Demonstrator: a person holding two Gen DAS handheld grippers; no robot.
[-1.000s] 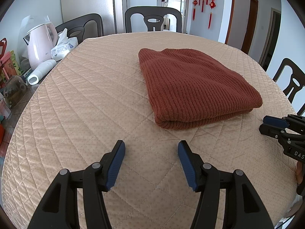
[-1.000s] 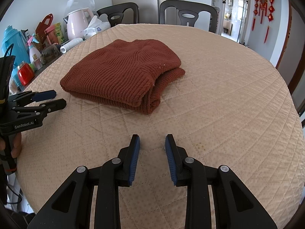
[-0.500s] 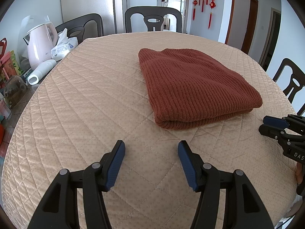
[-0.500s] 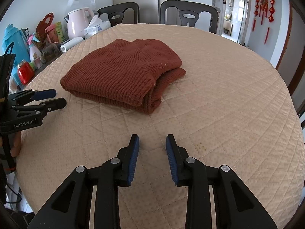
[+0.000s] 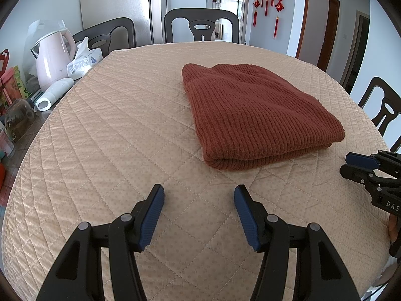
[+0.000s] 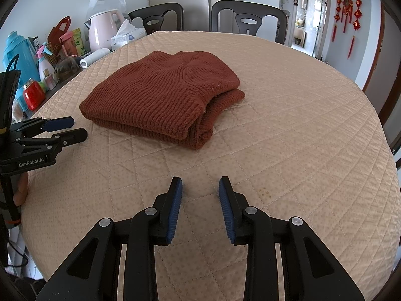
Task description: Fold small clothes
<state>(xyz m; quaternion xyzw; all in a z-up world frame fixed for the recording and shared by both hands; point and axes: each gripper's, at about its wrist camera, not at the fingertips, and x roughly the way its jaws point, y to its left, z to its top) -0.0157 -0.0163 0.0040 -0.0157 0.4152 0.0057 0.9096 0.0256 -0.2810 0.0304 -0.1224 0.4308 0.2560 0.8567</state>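
Your L gripper (image 5: 199, 195) sits wide open w/ nothing in it; R gripper (image 6: 200, 188) part-open, also nothing in it; folded rust sweater (image 5: 253, 118) lies on the quilted table (image 5: 112, 150) at 12–1 o'clock from L, 11 o'clock from R.

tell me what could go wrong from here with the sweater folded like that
1. The sweater is folded, but its right-hand end shows loose layers sticking out unevenly; lifting it by one layer could undo the fold.
2. Both grippers, left and right, hang open near the table edge, apart from the sweater; a low reach could snag the quilted cover.
3. Sliding the sweater left could knock the kettle and bottles.
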